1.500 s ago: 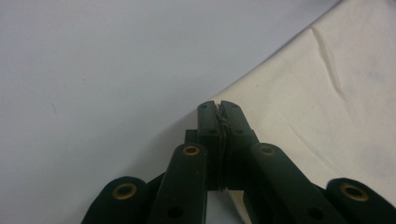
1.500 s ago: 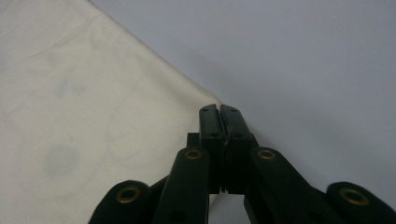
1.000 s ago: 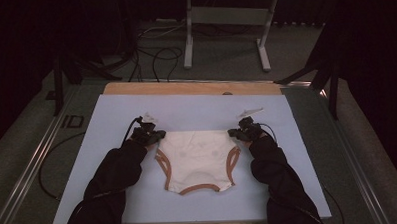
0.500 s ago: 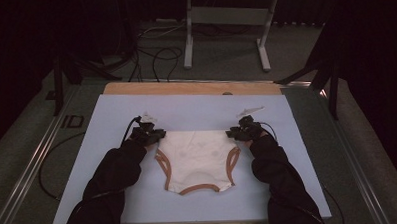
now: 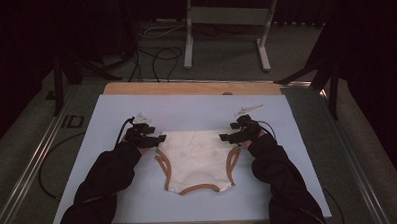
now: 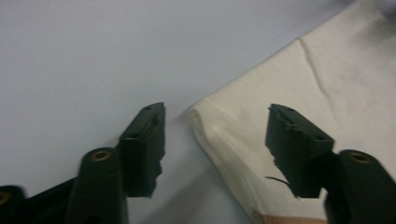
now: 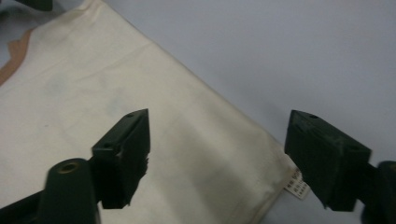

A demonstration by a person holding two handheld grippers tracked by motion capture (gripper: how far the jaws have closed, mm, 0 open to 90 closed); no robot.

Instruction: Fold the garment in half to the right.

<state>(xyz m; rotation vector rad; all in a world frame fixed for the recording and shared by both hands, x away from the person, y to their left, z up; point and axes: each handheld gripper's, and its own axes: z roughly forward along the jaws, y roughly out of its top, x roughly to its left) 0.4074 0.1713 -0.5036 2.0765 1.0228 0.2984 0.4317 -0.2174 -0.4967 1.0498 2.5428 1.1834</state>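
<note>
Briefs (image 5: 195, 157) lie flat at the frame's centre, each gripper's jaws wide astride a waistband corner: left gripper (image 6: 212, 142), right gripper (image 7: 217, 156). Grasping seems in hand; next, both should close on the corners.

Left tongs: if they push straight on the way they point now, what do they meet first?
Probably the cream garment's corner, lying between the open left tongs; beyond it, bare blue mat. Depth is hard to judge.

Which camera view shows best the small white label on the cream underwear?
The right gripper view: the label sticks out at the corner of the cream underwear, between the open jaws of the right gripper. The high view shows the whole garment, but the label is too small to make out. The left gripper view shows the opposite corner.
</note>
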